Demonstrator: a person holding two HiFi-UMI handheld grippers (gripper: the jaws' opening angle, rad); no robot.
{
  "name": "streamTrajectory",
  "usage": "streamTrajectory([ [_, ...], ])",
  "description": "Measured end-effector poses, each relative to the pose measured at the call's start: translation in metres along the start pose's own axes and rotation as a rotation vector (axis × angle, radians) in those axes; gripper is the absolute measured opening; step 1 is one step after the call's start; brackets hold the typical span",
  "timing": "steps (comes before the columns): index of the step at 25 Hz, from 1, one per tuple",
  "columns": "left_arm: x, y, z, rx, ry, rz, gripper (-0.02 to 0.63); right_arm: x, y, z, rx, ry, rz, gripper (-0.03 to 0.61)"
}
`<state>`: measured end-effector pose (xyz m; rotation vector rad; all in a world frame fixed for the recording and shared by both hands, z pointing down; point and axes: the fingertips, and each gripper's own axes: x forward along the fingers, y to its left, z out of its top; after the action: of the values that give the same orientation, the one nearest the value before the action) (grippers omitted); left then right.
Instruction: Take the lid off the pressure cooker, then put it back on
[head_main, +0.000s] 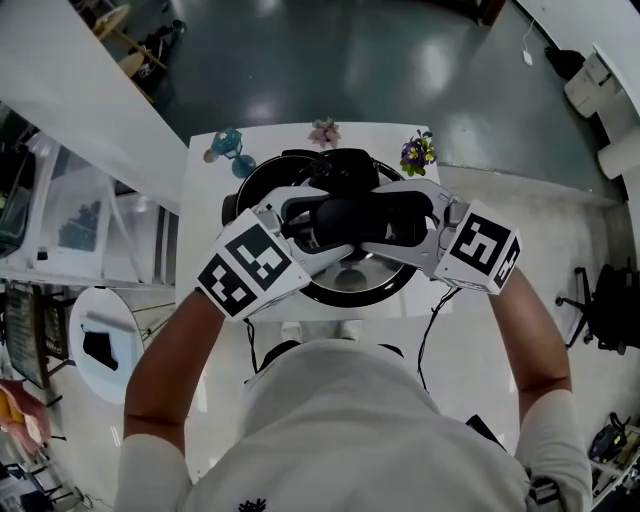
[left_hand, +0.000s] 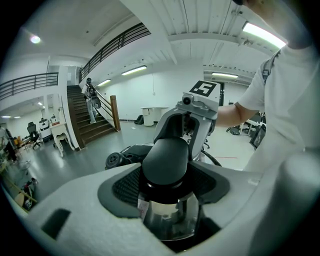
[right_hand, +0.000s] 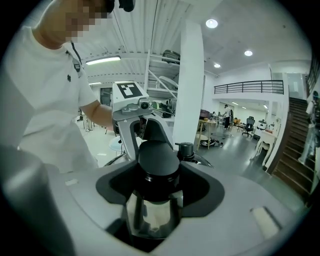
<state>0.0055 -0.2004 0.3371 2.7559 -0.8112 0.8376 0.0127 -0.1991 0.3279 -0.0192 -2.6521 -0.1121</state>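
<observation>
Between both sets of jaws sits the lid knob (head_main: 355, 215), left gripper (left_hand: 166, 189) and right gripper (right_hand: 153, 192) each clamped on it, so I'd keep them level and move together.

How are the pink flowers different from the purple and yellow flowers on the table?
The pink flowers are pale and sit at the middle of the white table's far edge; the purple and yellow flowers are darker and sit nearer its right corner, with green leaves. Both are small and stand behind the pressure cooker.

Overhead plus opposed close-ups of handle (head_main: 352, 218)
</observation>
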Motion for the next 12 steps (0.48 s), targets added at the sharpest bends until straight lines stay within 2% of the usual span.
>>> streamTrajectory([
  [4, -0.023, 0.022, -0.011, 0.012, 0.007, 0.006, 0.288, 0.027, -0.007, 0.021, -0.006, -0.020, -0.003, 0.270],
  [12, -0.065, 0.076, -0.064, 0.031, 0.015, -0.022, 0.288, 0.109, -0.018, 0.043, -0.008, 0.006, -0.030, 0.270],
])
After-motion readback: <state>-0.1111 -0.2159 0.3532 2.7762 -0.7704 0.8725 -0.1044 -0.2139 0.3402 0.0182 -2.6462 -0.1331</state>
